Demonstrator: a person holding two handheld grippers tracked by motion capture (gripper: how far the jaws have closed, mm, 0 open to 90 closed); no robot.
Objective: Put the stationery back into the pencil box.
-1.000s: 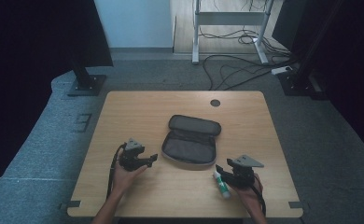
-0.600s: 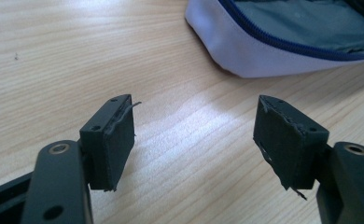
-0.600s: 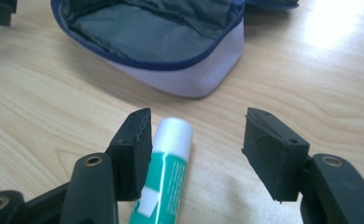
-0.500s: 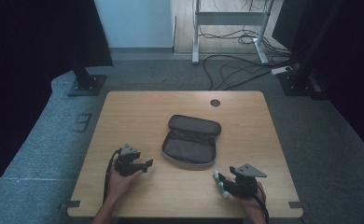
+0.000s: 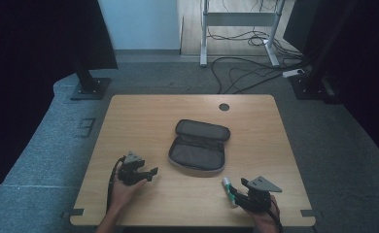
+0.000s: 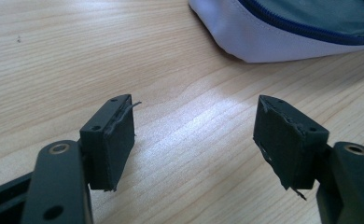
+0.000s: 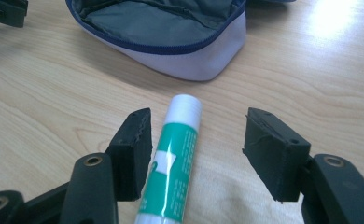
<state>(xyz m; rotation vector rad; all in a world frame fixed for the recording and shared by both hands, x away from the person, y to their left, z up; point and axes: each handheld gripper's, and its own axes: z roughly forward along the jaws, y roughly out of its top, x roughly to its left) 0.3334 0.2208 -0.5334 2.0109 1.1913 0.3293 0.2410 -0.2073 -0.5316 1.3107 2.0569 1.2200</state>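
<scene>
1. Two hand-held grippers are resting low over a wooden table (image 5: 144, 116), one near each front corner, with an open pencil case (image 5: 198, 146) lying between them and a little farther back.
2. The right gripper (image 7: 196, 140) is sitting with its fingers (image 7: 134, 151) spread wide apart around a green-and-white glue stick (image 7: 171, 165); the stick is lying flat on the table, just beside the left-hand finger in the right gripper view, with no pad closing on it.
3. The glue stick's white cap is pointing toward the case's pale outer wall, near it but apart from it. In the high view the stick (image 5: 228, 189) is lying at the table's front right, just ahead of the person's right hand (image 5: 265, 221).
4. The left gripper (image 6: 194, 135) is holding its fingers (image 6: 112, 142) wide open over bare wood, gripping nothing; the case's edge is showing beyond them.
</scene>
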